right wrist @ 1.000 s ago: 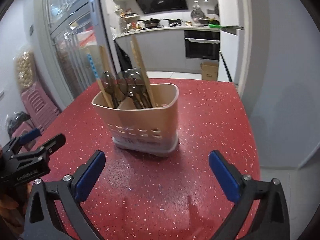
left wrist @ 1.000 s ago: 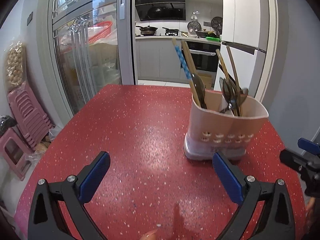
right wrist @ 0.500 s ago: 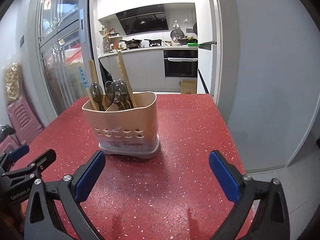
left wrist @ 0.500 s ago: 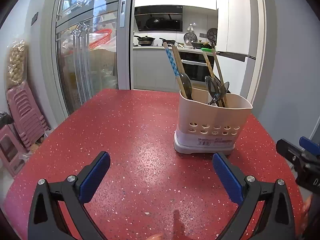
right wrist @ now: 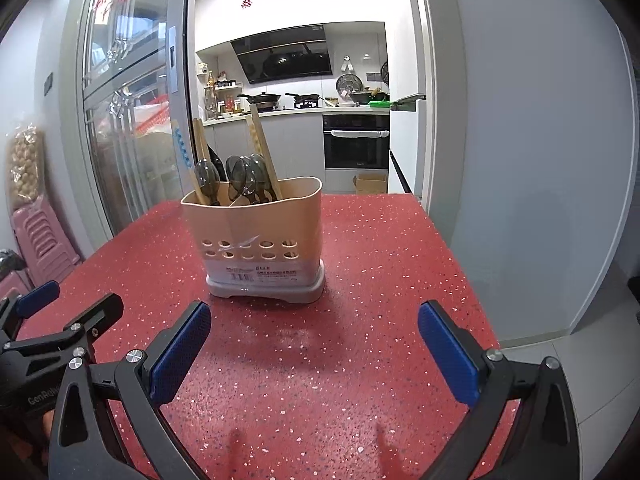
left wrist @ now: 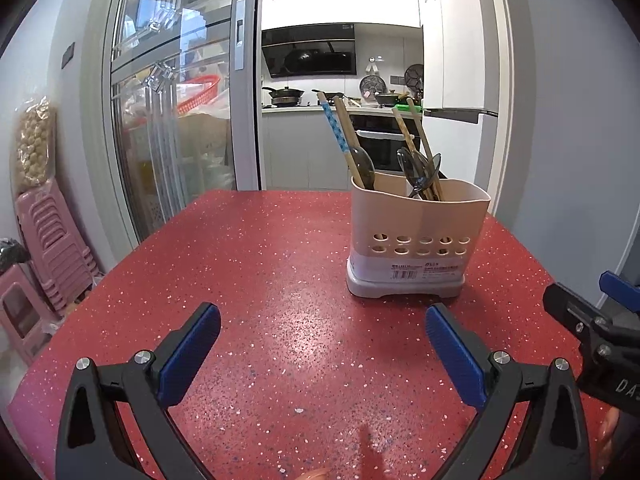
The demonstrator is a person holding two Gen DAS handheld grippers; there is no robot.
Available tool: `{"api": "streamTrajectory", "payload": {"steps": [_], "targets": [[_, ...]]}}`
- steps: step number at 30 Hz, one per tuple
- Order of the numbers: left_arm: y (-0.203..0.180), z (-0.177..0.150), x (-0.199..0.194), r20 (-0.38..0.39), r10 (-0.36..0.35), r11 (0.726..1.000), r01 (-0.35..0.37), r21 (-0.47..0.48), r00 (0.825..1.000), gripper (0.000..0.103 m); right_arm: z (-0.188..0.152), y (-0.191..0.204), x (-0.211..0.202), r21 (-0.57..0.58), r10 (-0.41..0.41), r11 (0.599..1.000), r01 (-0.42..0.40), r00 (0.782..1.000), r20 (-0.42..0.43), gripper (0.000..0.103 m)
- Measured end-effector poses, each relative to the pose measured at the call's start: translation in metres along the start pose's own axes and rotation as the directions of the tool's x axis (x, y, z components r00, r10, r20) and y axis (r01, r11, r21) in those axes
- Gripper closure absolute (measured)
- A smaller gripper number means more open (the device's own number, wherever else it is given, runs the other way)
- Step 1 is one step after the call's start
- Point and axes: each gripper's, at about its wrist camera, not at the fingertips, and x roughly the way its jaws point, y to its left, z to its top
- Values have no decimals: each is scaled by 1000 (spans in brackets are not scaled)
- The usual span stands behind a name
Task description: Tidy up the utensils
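Observation:
A beige utensil holder (left wrist: 416, 236) stands upright on the red speckled table (left wrist: 260, 280); it also shows in the right wrist view (right wrist: 260, 240). It holds dark spoons (left wrist: 416, 168) and wooden chopsticks (left wrist: 344, 136), handles sticking up. My left gripper (left wrist: 322, 352) is open and empty, low over the table, in front of and left of the holder. My right gripper (right wrist: 314, 348) is open and empty, in front of the holder. Each gripper shows at the edge of the other's view.
Pink plastic stools (left wrist: 44, 248) stand stacked on the floor left of the table. A glass sliding door (left wrist: 168, 128) is behind the table's left side. The table's right edge (right wrist: 452, 256) drops to a tiled floor beside a grey wall.
Both grippers have drawn back and lowered, so the holder looks more level and upright in both views. Both stay open and empty. The holder has not moved.

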Motion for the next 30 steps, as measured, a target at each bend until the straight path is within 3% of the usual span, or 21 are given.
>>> {"api": "streamTrajectory", "payload": {"steps": [30], "targets": [[1,4,-10,34,-5,1000,5,-12,999,0,-7,-1,-13,11,-32,999,31,998,54,0]]}}
